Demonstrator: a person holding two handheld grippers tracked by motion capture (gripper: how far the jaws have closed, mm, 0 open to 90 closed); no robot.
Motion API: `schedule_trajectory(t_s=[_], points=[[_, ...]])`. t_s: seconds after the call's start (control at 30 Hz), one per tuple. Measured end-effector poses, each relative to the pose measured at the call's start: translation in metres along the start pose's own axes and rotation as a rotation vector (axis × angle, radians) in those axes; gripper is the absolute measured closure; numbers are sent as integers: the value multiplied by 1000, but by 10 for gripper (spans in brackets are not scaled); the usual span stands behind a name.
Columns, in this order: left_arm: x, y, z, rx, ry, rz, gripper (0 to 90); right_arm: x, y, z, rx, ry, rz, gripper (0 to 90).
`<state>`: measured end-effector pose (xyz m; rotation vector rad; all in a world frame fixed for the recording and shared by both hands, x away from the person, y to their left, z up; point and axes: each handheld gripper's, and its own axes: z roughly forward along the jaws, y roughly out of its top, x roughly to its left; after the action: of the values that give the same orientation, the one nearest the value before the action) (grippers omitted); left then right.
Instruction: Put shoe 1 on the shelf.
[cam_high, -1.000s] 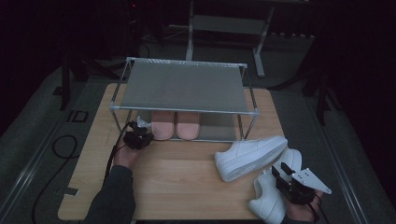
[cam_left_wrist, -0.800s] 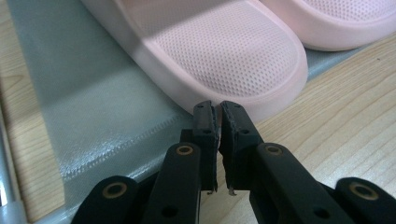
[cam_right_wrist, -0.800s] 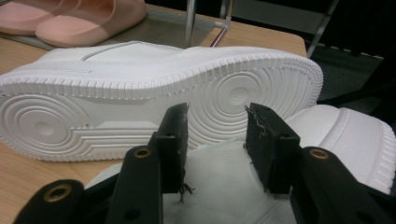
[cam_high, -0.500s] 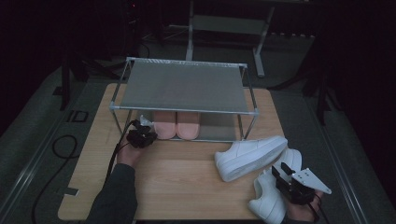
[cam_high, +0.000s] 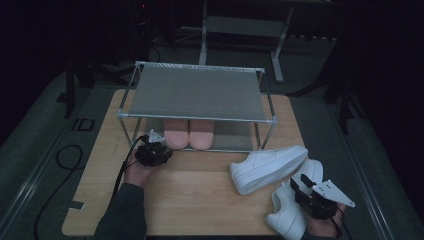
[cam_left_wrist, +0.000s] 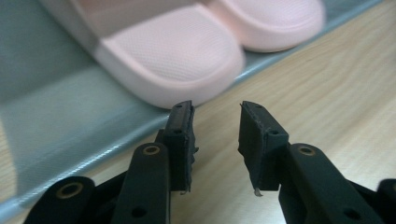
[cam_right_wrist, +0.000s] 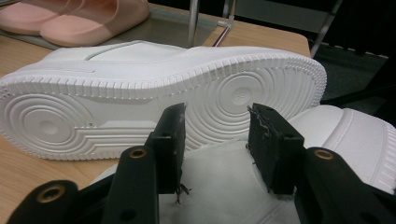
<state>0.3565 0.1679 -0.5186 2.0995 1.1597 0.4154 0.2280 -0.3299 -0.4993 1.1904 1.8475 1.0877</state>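
Under the rack's shelf (cam_high: 195, 95): pink slippers (cam_high: 188, 139) parked.
Left gripper (cam_left_wrist: 215, 126): jaws just opened, nothing between.
Right gripper (cam_right_wrist: 215, 142): jaws spread, empty, over lower white sneaker (cam_high: 291, 206).
Risk: tilted upper sneaker (cam_high: 267, 167) may topple when its support lifts.

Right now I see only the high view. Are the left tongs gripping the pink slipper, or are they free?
Observer: Free. The left tongs have just been opening, with nothing between them; the pink slipper lies just beyond their tips.
Operator: And the right tongs?
Observer: The right tongs have just been opening too. They stand open over the near white sneaker, and the pads do not seem to press it.
Operator: How does the other sneaker lie?
Observer: The other sneaker lies on its side, its ringed sole facing the right tongs.
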Motion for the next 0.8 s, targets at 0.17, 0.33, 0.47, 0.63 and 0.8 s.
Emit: schedule_trajectory(t_s=[0.17,0.33,0.47,0.63,0.8], points=[[-12,1,-2,-12,-36,14,621,0,1,-2,5,-2,-2,545],[-23,4,-3,-6,-91,43,623,-5,2,-7,-14,-11,23,548],[-34,10,-6,-15,-122,75,613,-10,3,-11,-22,-26,42,564],[-45,20,-9,-38,-159,101,642,-12,1,-11,-14,-34,47,578],[-55,29,-9,-51,-189,125,670,-13,1,-12,-15,-33,48,588]])
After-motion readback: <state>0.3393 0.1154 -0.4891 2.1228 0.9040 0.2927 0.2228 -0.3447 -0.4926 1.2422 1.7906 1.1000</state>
